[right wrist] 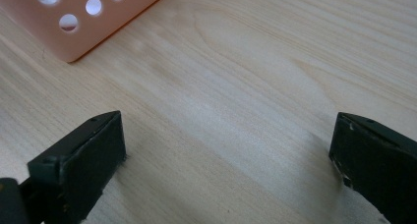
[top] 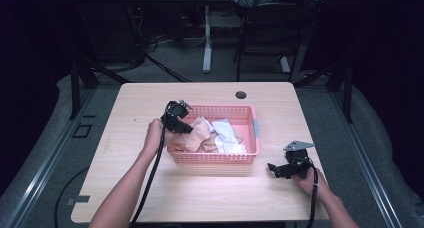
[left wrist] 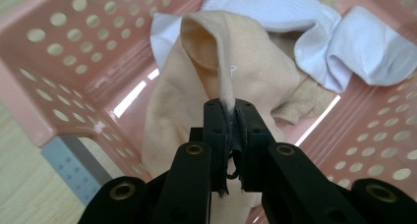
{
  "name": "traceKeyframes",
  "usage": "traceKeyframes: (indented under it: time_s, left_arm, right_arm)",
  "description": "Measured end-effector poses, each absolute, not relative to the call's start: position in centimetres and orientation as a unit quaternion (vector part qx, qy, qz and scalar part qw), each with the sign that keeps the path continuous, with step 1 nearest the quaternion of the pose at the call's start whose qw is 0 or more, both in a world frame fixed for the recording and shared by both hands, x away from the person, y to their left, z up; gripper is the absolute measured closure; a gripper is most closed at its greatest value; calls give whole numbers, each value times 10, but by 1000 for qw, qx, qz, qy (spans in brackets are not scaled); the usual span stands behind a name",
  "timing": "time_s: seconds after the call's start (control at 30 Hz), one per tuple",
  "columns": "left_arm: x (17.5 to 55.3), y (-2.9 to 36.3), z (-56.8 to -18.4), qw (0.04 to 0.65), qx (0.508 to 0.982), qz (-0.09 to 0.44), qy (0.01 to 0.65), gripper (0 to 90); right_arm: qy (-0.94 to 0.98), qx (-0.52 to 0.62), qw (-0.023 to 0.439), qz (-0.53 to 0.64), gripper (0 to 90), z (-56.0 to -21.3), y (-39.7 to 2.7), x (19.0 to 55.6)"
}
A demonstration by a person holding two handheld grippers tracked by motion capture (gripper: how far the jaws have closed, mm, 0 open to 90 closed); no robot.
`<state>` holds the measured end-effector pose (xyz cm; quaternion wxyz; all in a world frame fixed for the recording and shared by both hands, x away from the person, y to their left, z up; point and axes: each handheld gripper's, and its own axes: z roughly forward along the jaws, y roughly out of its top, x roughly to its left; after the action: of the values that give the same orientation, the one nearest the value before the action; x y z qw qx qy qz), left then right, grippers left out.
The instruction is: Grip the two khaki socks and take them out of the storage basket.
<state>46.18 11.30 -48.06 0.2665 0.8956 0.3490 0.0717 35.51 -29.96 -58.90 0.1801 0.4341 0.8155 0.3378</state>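
Observation:
A pink perforated basket (top: pixel 250 119) sits mid-table with several peach and white cloths piled inside. My left gripper (top: pixel 186 128) reaches in over the basket's left end and is shut on a fold of a peach cloth (left wrist: pixel 216 71), which rises in a peak from the pile up to the pinched pads (left wrist: pixel 228 108). White cloths (left wrist: pixel 339 47) lie behind it against the basket wall (left wrist: pixel 64 62). My right gripper (top: pixel 272 168) rests low on the table to the right of the basket, its jaws wide open over bare wood (right wrist: pixel 231 121) with nothing between them.
The basket's corner (right wrist: pixel 74 32) stands just beyond my right gripper's left jaw. A round cable hole (top: pixel 241 94) is near the table's far edge. Light wood tabletop (top: pixel 150 98) surrounds the basket; dark floor, cables and table legs lie beyond.

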Motion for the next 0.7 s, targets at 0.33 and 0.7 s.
traceKeyframes:
  time_s: [0.33, 0.7]
  left_arm:
    - [457, 114, -456, 282, 893, 93, 338, 850]
    - [455, 119, -434, 295, 887, 110, 337, 851]
  right_arm:
    - [815, 434, 180, 338, 0, -589, -300, 355]
    - [816, 434, 180, 337, 0, -589, -300, 355]
